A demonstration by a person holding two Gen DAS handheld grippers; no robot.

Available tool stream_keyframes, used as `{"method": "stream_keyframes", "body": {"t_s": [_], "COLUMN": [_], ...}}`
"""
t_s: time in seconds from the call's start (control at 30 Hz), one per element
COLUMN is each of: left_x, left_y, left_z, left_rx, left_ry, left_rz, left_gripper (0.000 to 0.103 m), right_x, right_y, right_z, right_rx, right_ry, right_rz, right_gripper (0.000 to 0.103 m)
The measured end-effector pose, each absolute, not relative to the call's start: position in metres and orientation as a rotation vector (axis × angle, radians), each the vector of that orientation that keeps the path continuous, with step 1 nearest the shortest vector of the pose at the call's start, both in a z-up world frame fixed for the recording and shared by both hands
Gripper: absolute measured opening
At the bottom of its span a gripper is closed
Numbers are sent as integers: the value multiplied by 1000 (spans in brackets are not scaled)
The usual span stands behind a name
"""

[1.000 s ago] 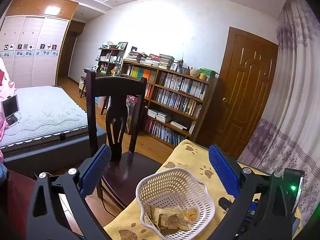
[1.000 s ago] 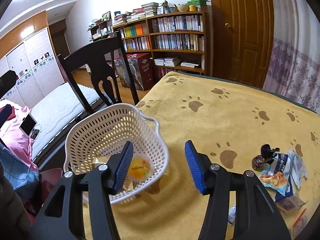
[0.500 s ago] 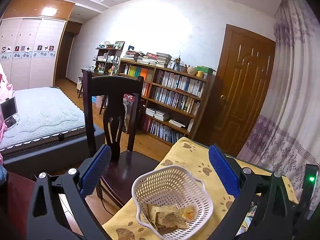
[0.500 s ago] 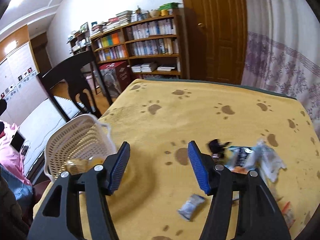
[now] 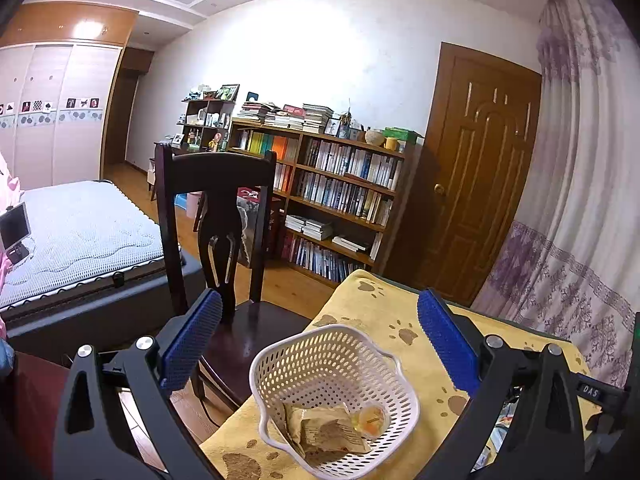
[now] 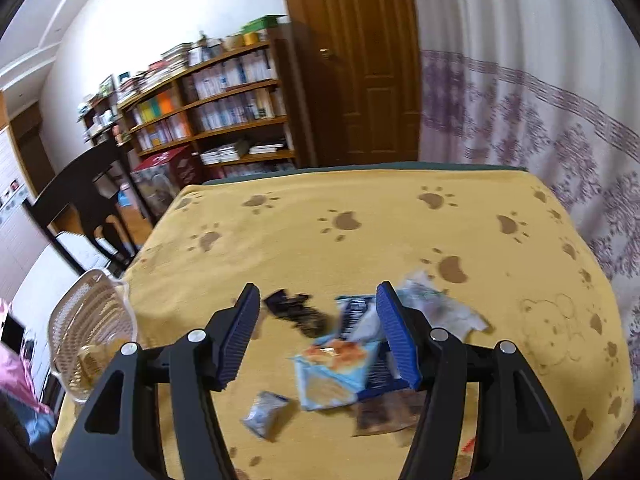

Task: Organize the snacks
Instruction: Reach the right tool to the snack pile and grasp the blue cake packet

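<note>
A: Hovering above the snack pile, right gripper (image 6: 318, 304) has its jaws spread wide, nothing between the blue pads (image 6: 396, 336). Not touching anything.

B: Left one?

A: Left gripper (image 5: 320, 320) also spread wide and empty. It hangs over the white basket (image 5: 280, 364), no contact.

B: Basket location?

A: On the table's yellow paw-print cloth (image 6: 360, 248), at the table's left edge near the front corner, next to the dark wooden chair (image 5: 216, 204). From the right wrist view the basket (image 6: 92, 328) sits well apart from the pile, far left.

B: What's in it?

A: A crumpled tan wrapper (image 5: 328, 430) and a small round orange jelly cup (image 5: 370, 420), touching, both on the basket floor.

B: And the pile?

A: Toward the front right part of the table. Light blue packet (image 6: 332, 376) with an orange picture lies between the right gripper's fingers from the camera's angle. A dark blue packet (image 6: 354, 312) lies partly under it. Black wrapper (image 6: 296, 308) just left of those. White-and-green wrapper (image 6: 436, 308) behind the right finger. Brown packet (image 6: 384, 412) at the near side of the heap. Small silver-blue pouch (image 6: 266, 414) sits alone, just left of the pile, closer to the front edge.

B: Labels readable?

A: No, motion blur on that view. Can't tell brands.

B: Background?

A: Bookshelf (image 5: 336, 196), brown door (image 5: 476, 168), bed (image 5: 76, 232) to the left.
</note>
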State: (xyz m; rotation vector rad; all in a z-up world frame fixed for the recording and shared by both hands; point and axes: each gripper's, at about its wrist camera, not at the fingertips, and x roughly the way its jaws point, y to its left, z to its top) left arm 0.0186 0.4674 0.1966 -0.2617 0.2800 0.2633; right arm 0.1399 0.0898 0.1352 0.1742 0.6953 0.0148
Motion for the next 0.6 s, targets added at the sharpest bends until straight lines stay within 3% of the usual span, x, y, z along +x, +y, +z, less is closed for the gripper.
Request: {"method": "stream_keyframes", "body": {"t_s": [0.6], "left_x": [17], "left_y": [464], "left_z": [194], "left_rx": [-245], "left_ry": [284], "left_rz": [248], "left_gripper": [100], "right_x": [198], "right_y": [64], "right_z": [70], "right_rx": [238], "right_ry": [914], "right_rz": [-58], "right_gripper": [61]}}
